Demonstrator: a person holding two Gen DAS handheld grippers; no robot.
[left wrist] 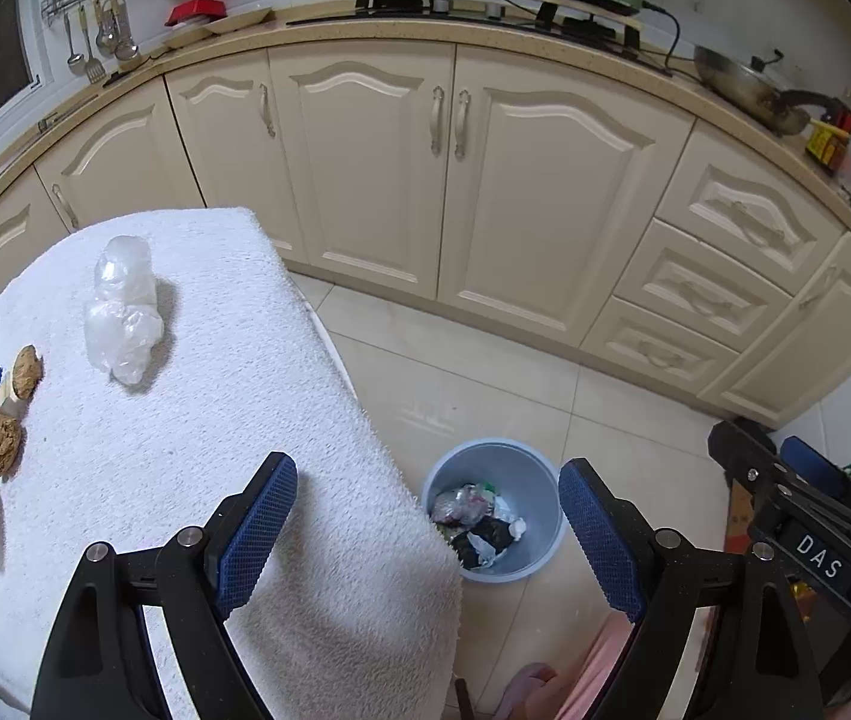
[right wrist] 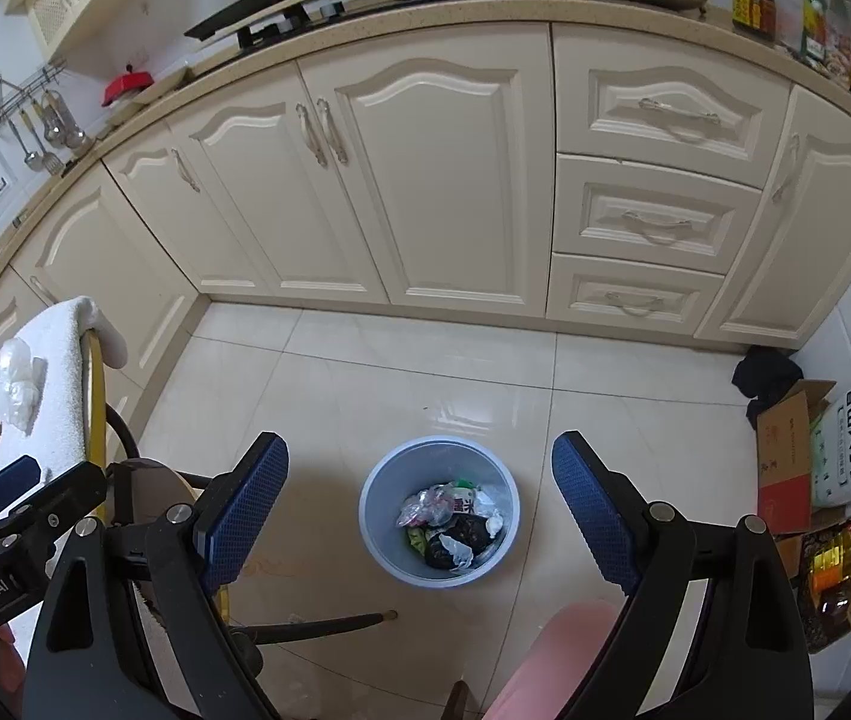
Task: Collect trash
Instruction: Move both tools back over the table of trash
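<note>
Both my grippers are spread wide with nothing in them. My right gripper [right wrist: 419,504] hangs over the floor with the blue bin [right wrist: 380,480] framed right between its fingers, down on the tiles. Wrappers and crumpled plastic [right wrist: 455,522] sit in the bottom of it.

My left gripper [left wrist: 428,528] is over the towel-covered table [left wrist: 215,420], its left finger above the towel and its right finger past the edge, with the same bin peeking out between them at about 6 o'clock in that view.

Still on the table: a clump of clear plastic bag [left wrist: 122,306] around 10 o'clock, and some cookies [left wrist: 11,408] with more wrappers out at 9 o'clock by the edge.
</note>
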